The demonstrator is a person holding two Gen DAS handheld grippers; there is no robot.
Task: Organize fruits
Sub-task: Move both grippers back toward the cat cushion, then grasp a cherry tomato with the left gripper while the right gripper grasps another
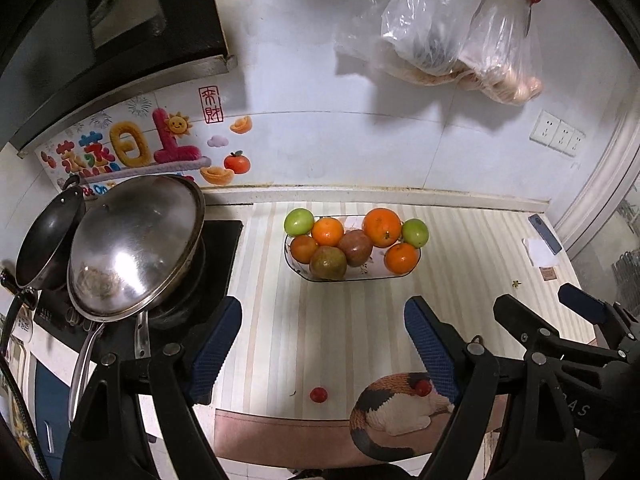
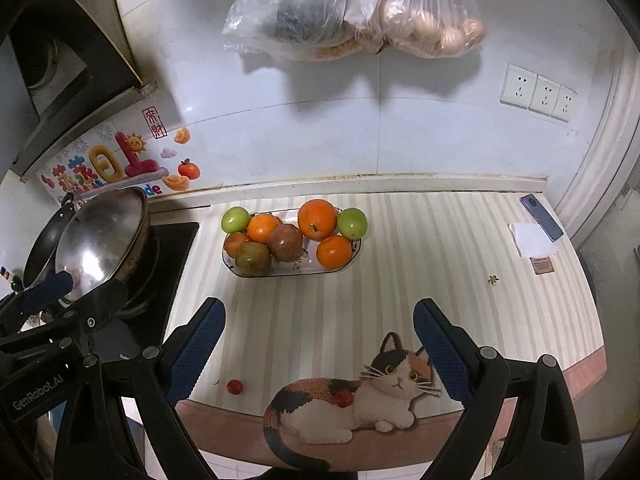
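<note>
A striped counter mat (image 2: 400, 264) carries a fruit plate (image 2: 352, 258) (piled full); two small red fruits (image 2: 235, 386) lie well nearer than the plate.

Open mat (image 2: 380, 280) before plate (image 2: 356, 254); wok (image 2: 104, 240) perhaps crowding left.

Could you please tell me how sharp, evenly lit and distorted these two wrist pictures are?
Left wrist view: the fruit plate is sharp, a strong glare sits on the steel lid, the corners go black, and the counter's back edge bows. Right wrist view: similarly sharp, the hanging plastic bags cast soft shadows on the wall, the wall sockets curve with the fisheye, and the range hood side is dim.
</note>
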